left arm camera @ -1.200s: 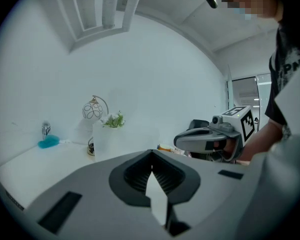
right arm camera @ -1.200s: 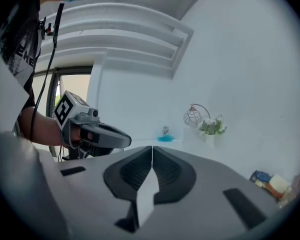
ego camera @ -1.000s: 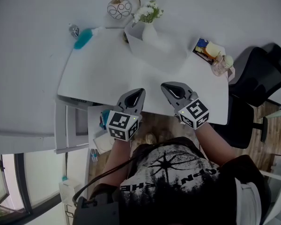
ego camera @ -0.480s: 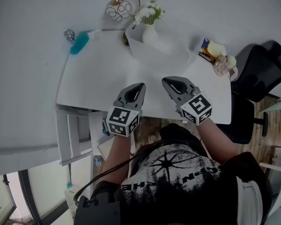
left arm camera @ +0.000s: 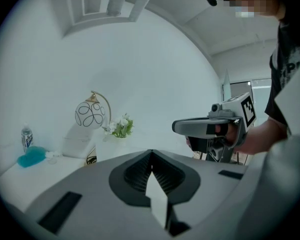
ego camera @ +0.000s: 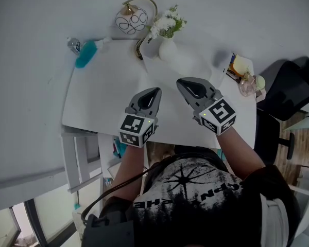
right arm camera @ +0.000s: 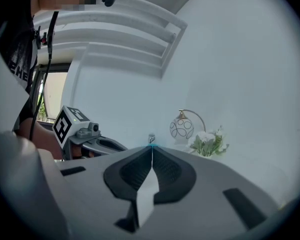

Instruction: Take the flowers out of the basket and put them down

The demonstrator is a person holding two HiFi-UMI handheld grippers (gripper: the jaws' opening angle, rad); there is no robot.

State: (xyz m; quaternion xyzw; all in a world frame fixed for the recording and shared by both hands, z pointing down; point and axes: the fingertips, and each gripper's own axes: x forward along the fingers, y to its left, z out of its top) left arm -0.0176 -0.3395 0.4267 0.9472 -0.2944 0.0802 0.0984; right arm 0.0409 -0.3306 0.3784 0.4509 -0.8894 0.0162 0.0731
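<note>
At the far edge of the white counter (ego camera: 103,86), the flowers (ego camera: 166,23) stand upright in a white container (ego camera: 167,49). Whether this is the basket itself or a vase set against one cannot be settled from these views. A globe lamp (ego camera: 131,19) stands just beside them, to the left.

The left gripper (ego camera: 154,90) and the right gripper (ego camera: 182,81) both have their jaws fully together, with nothing between them.

Risks noted:
- Neither gripper can take a stem until its jaws part, and a late opening would likely shove the container over.
- An approach from the left could strike the lamp.
- A hard grip may crush the thin stems.
- A slanted pull may drag the container along.

Both grippers hang over the near half of the counter. The flowers lie ahead of them, well apart from the tips, roughly between their two lines of aim.
</note>
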